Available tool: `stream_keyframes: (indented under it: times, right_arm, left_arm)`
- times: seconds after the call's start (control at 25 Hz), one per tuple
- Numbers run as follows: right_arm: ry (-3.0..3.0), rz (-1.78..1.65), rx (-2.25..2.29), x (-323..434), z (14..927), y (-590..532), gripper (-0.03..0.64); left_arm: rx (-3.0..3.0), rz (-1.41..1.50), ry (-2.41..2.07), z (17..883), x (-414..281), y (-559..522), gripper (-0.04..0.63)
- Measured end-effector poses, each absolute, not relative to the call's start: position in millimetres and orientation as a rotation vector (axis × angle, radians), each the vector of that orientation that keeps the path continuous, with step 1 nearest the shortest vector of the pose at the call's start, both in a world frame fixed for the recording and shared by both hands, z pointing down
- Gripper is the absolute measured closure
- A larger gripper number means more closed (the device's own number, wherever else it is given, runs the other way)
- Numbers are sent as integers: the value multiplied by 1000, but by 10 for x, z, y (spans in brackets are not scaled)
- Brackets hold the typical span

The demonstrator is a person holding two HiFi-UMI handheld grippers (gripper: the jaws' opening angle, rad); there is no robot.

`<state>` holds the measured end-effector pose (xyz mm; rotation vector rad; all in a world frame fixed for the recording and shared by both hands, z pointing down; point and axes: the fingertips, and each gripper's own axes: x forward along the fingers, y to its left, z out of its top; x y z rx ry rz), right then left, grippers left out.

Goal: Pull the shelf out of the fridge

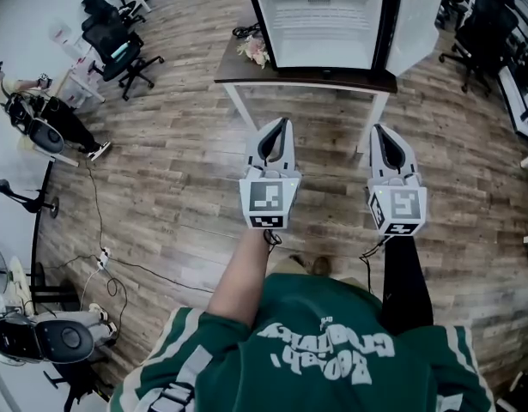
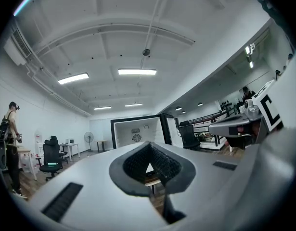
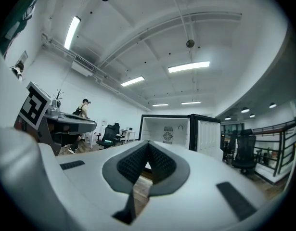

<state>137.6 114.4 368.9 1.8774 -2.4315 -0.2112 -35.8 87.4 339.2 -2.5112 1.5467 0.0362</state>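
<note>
A small black-framed fridge (image 1: 319,20) with a white inside stands on a dark-topped table (image 1: 246,74), its door (image 1: 415,24) swung open to the right. I cannot pick out the shelf inside from here. My left gripper (image 1: 285,123) and right gripper (image 1: 377,129) hang side by side over the wooden floor, well short of the table, both pointing at the fridge. The left gripper view shows the fridge (image 2: 138,133) far beyond the shut left gripper (image 2: 148,144). In the right gripper view the right gripper (image 3: 148,143) is shut too, with nothing in it, and the fridge (image 3: 167,134) is distant.
A bunch of flowers (image 1: 255,50) lies on the table's left end. Office chairs (image 1: 118,45) and a person (image 1: 40,118) are at the left, with cables (image 1: 100,256) on the floor. More chairs and desks (image 1: 487,33) stand at the right.
</note>
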Motion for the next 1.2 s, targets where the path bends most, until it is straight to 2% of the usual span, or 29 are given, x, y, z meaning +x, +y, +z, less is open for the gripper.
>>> stream_keyframes:
  times: [0.6, 1.2]
  right_arm:
    - [-2481, -242, 1884, 1393, 3645, 1082, 607]
    - [-2429, -192, 1908, 1367, 3692, -90, 607]
  left_arm:
    - [-2486, 41, 1537, 3318, -409, 788, 580]
    - [-2533, 36, 1499, 3316, -394, -437, 581]
